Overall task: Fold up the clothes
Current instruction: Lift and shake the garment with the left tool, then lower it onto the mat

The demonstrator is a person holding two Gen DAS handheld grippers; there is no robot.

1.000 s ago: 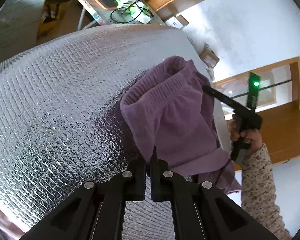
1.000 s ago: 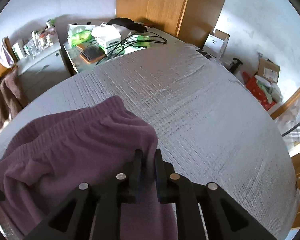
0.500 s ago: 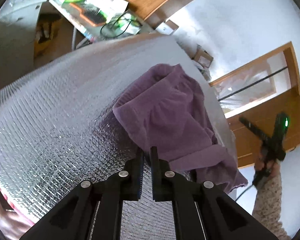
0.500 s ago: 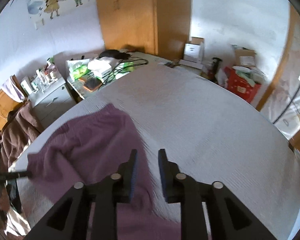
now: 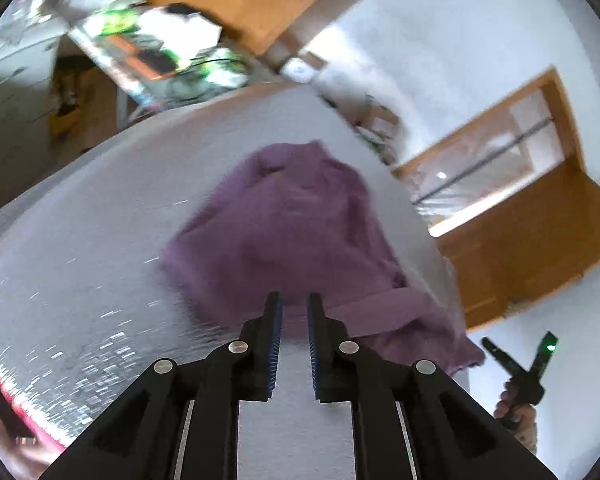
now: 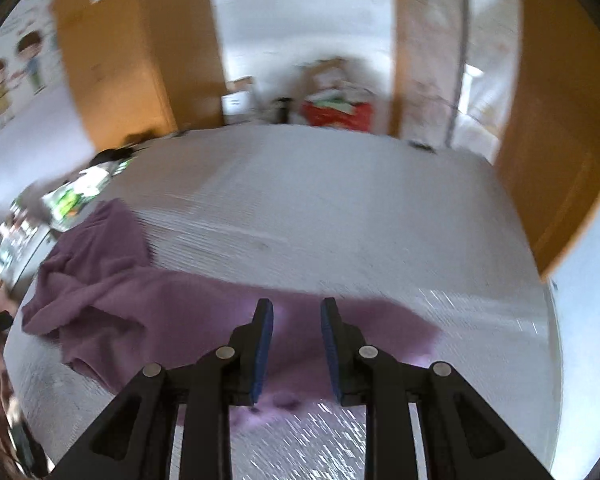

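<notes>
A purple knit garment [image 5: 296, 232] lies crumpled on the silver quilted surface [image 5: 100, 240]. Part of it hangs over the right edge in the left wrist view. My left gripper [image 5: 294, 300] hovers just above the garment's near edge; its jaws are opening and nothing is between them. In the right wrist view the garment [image 6: 140, 304] spreads from the left to under my right gripper [image 6: 296, 308], which stands open above the cloth and holds nothing. A hand [image 5: 514, 410] holding the right gripper shows at the lower right of the left wrist view.
A cluttered side table [image 5: 160, 52] stands beyond the surface's far left corner. A wooden door [image 5: 540, 240] is off the right edge. Boxes and a red bin [image 6: 336, 114] sit on the floor past the far edge, beside a wooden wardrobe [image 6: 120, 60].
Both grippers were shut on the raised purple garment and have let go; it has dropped flat onto the surface. The right gripper has swung far off to the side. The left has risen a little.
</notes>
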